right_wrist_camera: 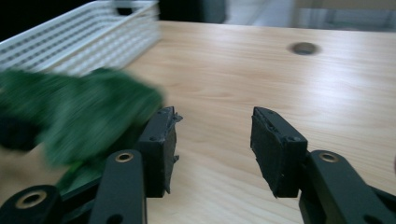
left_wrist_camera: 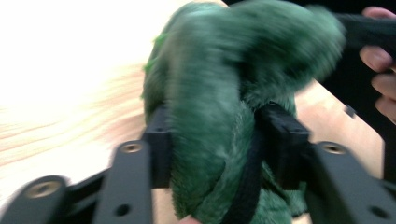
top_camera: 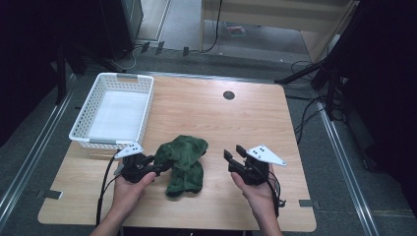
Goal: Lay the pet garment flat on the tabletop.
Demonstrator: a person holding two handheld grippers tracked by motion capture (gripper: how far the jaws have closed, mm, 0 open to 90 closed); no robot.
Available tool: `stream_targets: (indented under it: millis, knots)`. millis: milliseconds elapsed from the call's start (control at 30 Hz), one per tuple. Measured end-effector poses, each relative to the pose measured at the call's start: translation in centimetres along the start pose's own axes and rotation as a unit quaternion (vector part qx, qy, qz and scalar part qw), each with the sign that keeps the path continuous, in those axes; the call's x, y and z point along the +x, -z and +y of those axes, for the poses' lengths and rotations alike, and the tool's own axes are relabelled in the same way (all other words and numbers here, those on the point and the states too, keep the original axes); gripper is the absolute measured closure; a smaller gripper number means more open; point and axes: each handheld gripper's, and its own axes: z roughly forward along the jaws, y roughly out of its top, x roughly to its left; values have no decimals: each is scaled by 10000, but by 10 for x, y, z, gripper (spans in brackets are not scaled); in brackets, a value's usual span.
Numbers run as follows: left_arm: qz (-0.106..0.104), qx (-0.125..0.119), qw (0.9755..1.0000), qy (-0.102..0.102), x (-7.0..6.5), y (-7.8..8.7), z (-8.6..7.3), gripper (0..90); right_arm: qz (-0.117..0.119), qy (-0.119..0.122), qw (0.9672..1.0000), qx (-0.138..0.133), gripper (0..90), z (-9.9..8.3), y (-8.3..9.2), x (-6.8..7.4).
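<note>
Left tongs (top_camera: pixel 156 168) grip something; right tongs (top_camera: pixel 235 152) stand apart, empty.

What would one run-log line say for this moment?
left gripper: around green cloth | right gripper: open, holding nothing | white basket: empty

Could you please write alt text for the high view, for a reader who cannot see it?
A person's left gripper is clamped on a crumpled green cloth near the front of a wooden table, while the right gripper stands open beside the cloth with nothing between its jaws. A white basket sits at the table's far left corner.
</note>
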Motion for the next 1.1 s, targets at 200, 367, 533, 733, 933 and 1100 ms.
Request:
stream_targets:
  millis: [200,367,533,733,933,1100]
  knots:
    - [-29,-277,9996,-34,1,14,4,689,1061,625,9912,491,444,-18,-25,41]
    - [-377,-272,9988,161,8,17,7,763,1201,891,9817,1179,447,-48,-59,77]
    - [-169,-297,9990,292,13,22,8,750,787,1467,9729,1603,831,-64,-65,87]
    - [271,-285,9979,509,25,29,8,666,1052,1602,9575,2156,872,-62,-40,67]
    - [632,-627,9947,523,29,42,12,555,1674,1731,9379,2499,690,-55,-24,54]
    - [487,-423,9977,185,18,31,16,474,2240,905,9626,1226,508,-31,-14,41]
